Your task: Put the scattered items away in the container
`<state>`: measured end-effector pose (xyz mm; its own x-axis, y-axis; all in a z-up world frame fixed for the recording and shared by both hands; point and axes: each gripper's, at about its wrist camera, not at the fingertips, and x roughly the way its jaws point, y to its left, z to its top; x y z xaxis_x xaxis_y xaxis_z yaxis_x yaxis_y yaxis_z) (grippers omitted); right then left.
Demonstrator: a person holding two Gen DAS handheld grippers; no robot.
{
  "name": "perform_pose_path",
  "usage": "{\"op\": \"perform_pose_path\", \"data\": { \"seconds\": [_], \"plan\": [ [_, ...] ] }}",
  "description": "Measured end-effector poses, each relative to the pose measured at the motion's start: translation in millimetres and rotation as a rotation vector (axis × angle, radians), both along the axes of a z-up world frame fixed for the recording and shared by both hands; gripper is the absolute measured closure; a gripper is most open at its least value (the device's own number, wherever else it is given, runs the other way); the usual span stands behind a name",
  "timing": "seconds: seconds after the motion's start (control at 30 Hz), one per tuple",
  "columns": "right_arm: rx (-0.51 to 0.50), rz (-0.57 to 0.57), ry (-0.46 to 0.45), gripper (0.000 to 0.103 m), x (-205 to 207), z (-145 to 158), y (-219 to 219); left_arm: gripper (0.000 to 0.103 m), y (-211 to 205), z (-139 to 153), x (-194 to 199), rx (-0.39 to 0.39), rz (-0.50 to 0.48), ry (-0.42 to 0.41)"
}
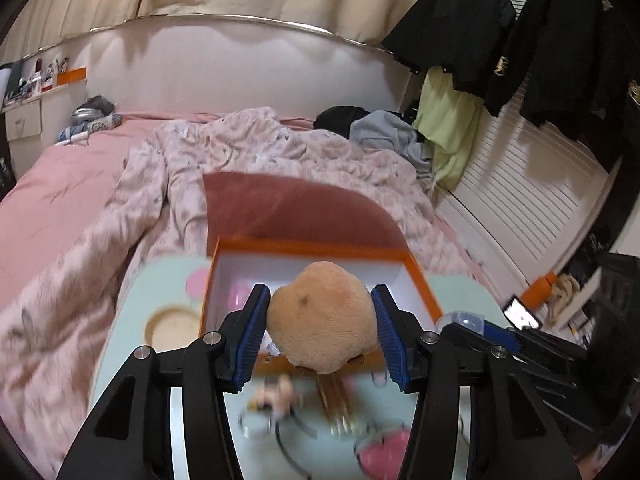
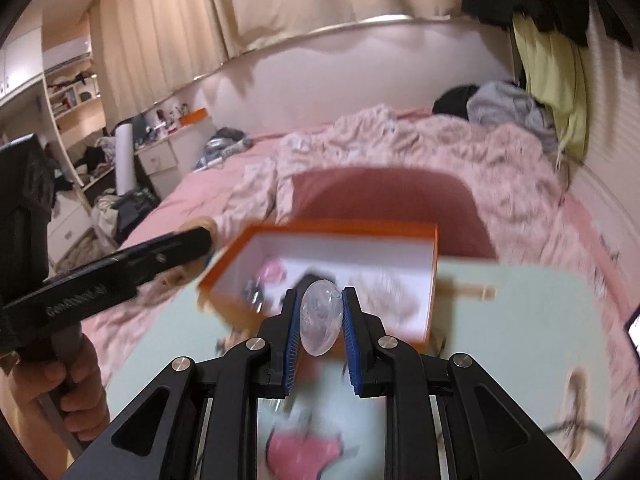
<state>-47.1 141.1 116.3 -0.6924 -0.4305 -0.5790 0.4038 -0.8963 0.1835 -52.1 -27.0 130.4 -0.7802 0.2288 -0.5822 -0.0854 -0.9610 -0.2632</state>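
2 claws, each clamped on 1 item above 1 open orange box.

The left claw pinches a round, fuzzy tan plush toy between its blue ribbed pads at lower centre; the right claw squeezes a clear, egg-shaped plastic shell. The box, white inside, sits mid-frame on a pale green tray and holds several small blurred pieces, 1 of them pink. Further blurred bits lie on the tray below the claws.
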Motion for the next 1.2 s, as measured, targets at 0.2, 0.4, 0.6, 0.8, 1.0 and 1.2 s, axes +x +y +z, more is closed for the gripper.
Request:
{"op": "perform_pose_path", "data": {
  "seconds": [0.2, 0.4, 0.6, 0.8, 1.0, 1.2],
  "plan": [
    [0.043, -0.046, -0.066, 0.083, -60, -11, -18, 0.05, 10, -18, -52, -0.046, 0.019, -0.072],
    [0.1, -0.115, -0.143, 0.082, -89, -38, -22, 0.045, 11, -46, -75, -0.061, 0.053, -0.156],
    [0.047, -0.129, -0.091, 0.042, -62, -26, -3, 0.036, 7, -46, -56, -0.061, 0.062, -0.158],
    [0.139, -0.072, -0.097, 0.041, -1, -29, 2, 0.034, 19, -30, -2, -0.093, 0.006, -0.1],
    [0.214, -0.063, -0.157, 0.039, 53, -71, 12, 0.021, 31, -56, 71, -0.2, -0.028, -0.07],
    [0.222, -0.091, -0.24, 0.039, 54, -96, 22, 0.021, 38, -99, 90, -0.231, 0.004, -0.141]
  ]
}}
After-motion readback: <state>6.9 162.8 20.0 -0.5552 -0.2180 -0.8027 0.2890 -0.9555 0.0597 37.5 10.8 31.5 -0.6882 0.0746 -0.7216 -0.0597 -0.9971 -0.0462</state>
